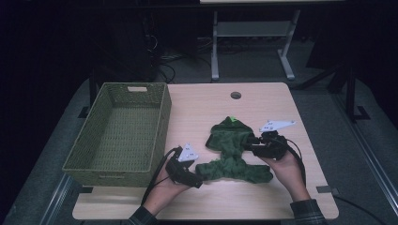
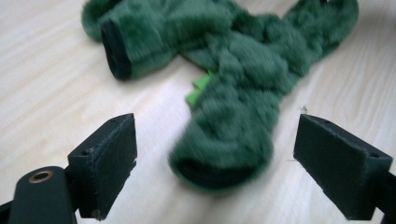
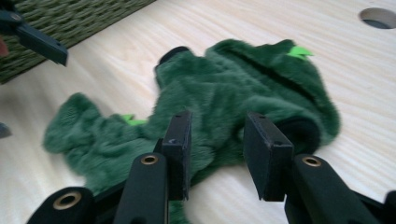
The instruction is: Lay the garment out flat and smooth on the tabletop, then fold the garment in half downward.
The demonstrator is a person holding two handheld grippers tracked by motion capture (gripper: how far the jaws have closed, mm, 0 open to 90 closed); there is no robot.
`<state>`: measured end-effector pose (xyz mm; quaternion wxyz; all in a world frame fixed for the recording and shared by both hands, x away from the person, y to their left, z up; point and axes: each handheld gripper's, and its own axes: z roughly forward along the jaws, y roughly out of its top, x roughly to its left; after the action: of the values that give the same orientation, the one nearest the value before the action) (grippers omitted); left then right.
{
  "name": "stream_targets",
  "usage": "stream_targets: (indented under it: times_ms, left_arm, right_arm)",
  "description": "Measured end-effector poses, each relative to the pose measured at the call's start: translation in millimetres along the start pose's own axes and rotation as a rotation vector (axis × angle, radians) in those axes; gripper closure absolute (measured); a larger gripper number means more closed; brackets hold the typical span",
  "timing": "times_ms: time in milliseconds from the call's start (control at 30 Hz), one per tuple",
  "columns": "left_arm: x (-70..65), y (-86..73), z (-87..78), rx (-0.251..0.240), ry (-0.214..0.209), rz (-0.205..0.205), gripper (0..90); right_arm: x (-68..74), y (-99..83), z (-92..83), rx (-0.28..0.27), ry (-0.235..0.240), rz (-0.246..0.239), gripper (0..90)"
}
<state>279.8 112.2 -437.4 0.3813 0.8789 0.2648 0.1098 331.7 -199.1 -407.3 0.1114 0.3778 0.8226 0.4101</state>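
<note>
Flanking the green plush garment (image 1: 233, 152) at mid-table: left gripper (image 1: 201, 177) jaws wide apart around a fuzzy dark-cuffed sleeve end, not touching | right gripper (image 1: 248, 142) jaws half apart over the fleece, grip unclear | bare pale wood table (image 1: 263, 101) beyond | woven basket (image 1: 162, 117) left

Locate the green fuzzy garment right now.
In the high view the green fuzzy garment lies on the table between both grippers, right of the woven basket.

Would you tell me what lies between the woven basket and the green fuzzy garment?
In the high view, bare tabletop separates basket from garment.
</note>
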Motion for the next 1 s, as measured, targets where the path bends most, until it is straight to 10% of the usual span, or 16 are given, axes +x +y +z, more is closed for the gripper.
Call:
stream_targets:
  times_ms: [633, 1000]
  left_arm:
    - [-14.6, -40.8, 3.5, 0.098, -0.001, 0.007, 12.8]
    - [-13.7, -51.8, 3.5, 0.011, -0.007, 0.016, 12.9]
  right_arm:
    - [63.6, 2.6, 24.4, 0.019, 0.132, -0.105, 62.6]
    - [105.2, 8.1, 46.9, 0.048, 0.199, -0.181, 66.2]
